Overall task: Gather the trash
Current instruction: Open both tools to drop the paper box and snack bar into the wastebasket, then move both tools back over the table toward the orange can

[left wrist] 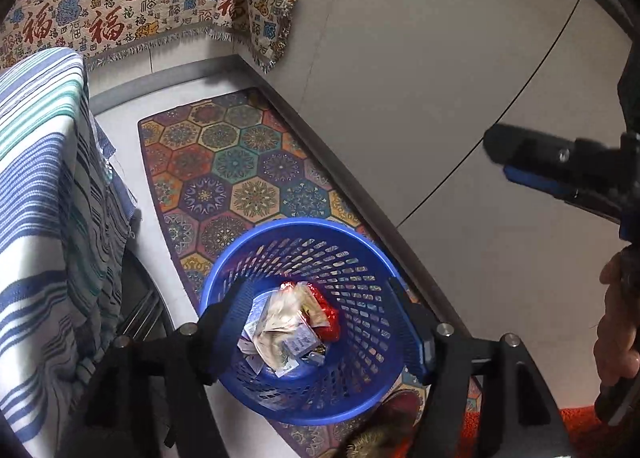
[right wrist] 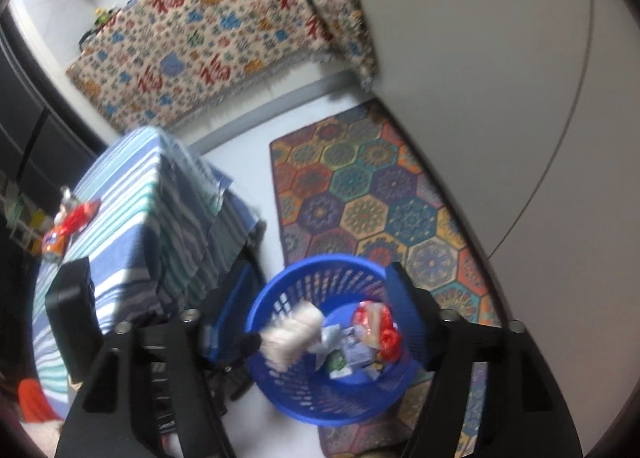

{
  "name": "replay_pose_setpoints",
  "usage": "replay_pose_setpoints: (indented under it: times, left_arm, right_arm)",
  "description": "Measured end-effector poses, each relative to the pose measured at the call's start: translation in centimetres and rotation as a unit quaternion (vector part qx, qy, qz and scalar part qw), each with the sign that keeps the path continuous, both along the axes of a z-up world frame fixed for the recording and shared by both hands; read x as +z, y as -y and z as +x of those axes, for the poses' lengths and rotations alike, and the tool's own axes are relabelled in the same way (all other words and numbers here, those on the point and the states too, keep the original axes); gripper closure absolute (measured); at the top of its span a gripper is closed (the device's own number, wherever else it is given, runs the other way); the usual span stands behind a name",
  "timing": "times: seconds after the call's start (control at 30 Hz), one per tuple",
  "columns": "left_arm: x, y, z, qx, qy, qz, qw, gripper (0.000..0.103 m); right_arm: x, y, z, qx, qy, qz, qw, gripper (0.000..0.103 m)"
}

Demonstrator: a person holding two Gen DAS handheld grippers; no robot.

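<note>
A blue mesh waste basket point(left wrist: 352, 246) stands on a patterned rug and holds several crumpled wrappers point(left wrist: 288, 330), among them a red foil one. My left gripper point(left wrist: 320, 294) is open above the basket, nothing between its fingers. In the right wrist view the basket point(right wrist: 320, 278) is below my right gripper point(right wrist: 320, 282), which is open. A blurred pale wrapper point(right wrist: 290, 338) is in the basket's mouth, apart from both fingers. A red and orange snack packet point(right wrist: 68, 227) lies on the striped table.
A table with a blue striped cloth point(right wrist: 132, 225) stands left of the basket. The hexagon-patterned rug point(left wrist: 240, 173) lies along a grey wall point(left wrist: 440, 77). A cloth with red characters point(right wrist: 208, 37) covers furniture at the back. The right gripper shows at the right edge of the left wrist view point(left wrist: 560, 165).
</note>
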State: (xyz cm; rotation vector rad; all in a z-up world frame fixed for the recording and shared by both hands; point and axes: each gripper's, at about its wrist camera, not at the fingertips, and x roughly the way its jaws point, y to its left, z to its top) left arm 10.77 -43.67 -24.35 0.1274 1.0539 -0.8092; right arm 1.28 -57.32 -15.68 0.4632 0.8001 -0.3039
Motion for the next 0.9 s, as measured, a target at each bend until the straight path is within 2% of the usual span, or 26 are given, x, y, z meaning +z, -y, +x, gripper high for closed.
replay_pose_setpoints:
  times: [0.17, 0.23, 0.43, 0.63, 0.73, 0.9]
  left_arm:
    - [2.3, -1.8, -1.2, 0.005, 0.016, -0.005, 0.9998, 0.035]
    - [3.7, -3.0, -1.8, 0.005, 0.021, -0.012, 0.9997, 0.035]
    - [8.7, -10.7, -4.3, 0.011, 0.059, -0.022, 0.9980, 0.031]
    - [9.8, -21.2, -3.9, 0.080, 0.090, 0.027, 0.9923, 0.031]
    - [9.6, -27.3, -2.4, 0.141, 0.102, 0.061, 0.9829, 0.031]
    - [9.0, -35.5, 0.2, 0.227, 0.099, 0.087, 0.9650, 0.031]
  right_arm:
    - [0.9, -0.8, 0.5, -0.001, -0.006, -0.053, 0.999, 0.014]
    - [1.1, -1.5, 0.9, 0.001, -0.016, -0.081, 0.997, 0.005]
    - [2.7, -5.4, 1.9, 0.022, -0.006, -0.153, 0.988, 0.004]
    - [4.2, -12.6, 3.9, 0.097, 0.031, -0.169, 0.980, 0.004]
    - [4.1, -17.4, 5.4, 0.149, 0.043, -0.158, 0.975, 0.004]
    - [2.8, -25.2, 8.8, 0.227, 0.034, -0.117, 0.966, 0.004]
